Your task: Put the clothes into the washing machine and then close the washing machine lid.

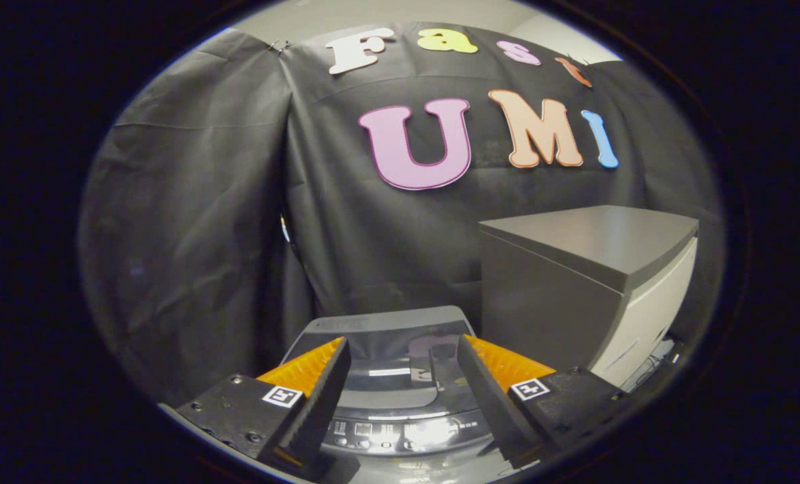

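So the only real bystander we can spot is a grey cabinet (578, 269), a boxy thing with a flat darker grey top and a lighter, whitish side panel. We see it sitting right up against the black cloth wall (205, 222), which hangs in loose folds behind everything. Down by the cabinet's lower corner we can just make out some cables (649, 373), too small to say more.

No readable brand, number or word is found apart from the booth wall's lettering. Small markings are seen on the control panel (400, 430) of the washing machine (390, 376), too small and glare-washed to be read. A square black-and-white coded tag is borne by each of the fingers (306, 396) of the gripper (403, 376), held apart above the machine.
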### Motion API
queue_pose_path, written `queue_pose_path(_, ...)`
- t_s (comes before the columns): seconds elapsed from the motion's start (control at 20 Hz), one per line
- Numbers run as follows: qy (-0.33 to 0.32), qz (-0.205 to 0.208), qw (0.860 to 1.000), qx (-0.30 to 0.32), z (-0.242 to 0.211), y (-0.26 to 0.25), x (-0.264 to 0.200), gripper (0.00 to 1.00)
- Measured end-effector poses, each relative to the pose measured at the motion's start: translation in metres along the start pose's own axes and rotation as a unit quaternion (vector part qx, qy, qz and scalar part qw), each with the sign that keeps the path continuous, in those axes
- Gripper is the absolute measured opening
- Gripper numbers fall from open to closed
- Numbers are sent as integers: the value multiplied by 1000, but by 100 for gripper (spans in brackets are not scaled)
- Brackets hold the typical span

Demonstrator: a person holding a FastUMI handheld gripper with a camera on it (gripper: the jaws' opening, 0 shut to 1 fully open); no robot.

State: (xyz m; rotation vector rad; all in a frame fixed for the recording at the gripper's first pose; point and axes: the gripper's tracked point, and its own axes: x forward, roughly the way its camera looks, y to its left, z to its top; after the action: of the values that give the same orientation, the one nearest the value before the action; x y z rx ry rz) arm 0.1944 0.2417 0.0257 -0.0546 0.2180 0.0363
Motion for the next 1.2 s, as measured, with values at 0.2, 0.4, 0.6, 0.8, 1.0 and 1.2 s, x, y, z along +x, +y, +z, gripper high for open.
queue_pose_path(0.2,-9,-4,1000,-19,8,-25,-34,97)
queue_pose_path(0.4,-26,-9,999,-33,19,-46,-74,97)
queue_pose_path(0.6,-76,1,996,-55,41,-62,-112,97)
queue_pose_path(0.8,-97,7,993,-68,50,-85,-142,97)
queue_pose_path(1.0,-106,14,993,-54,50,-115,-168,97)
queue_pose_path(1.2,-116,8,993,-7,50,-148,-183,96)
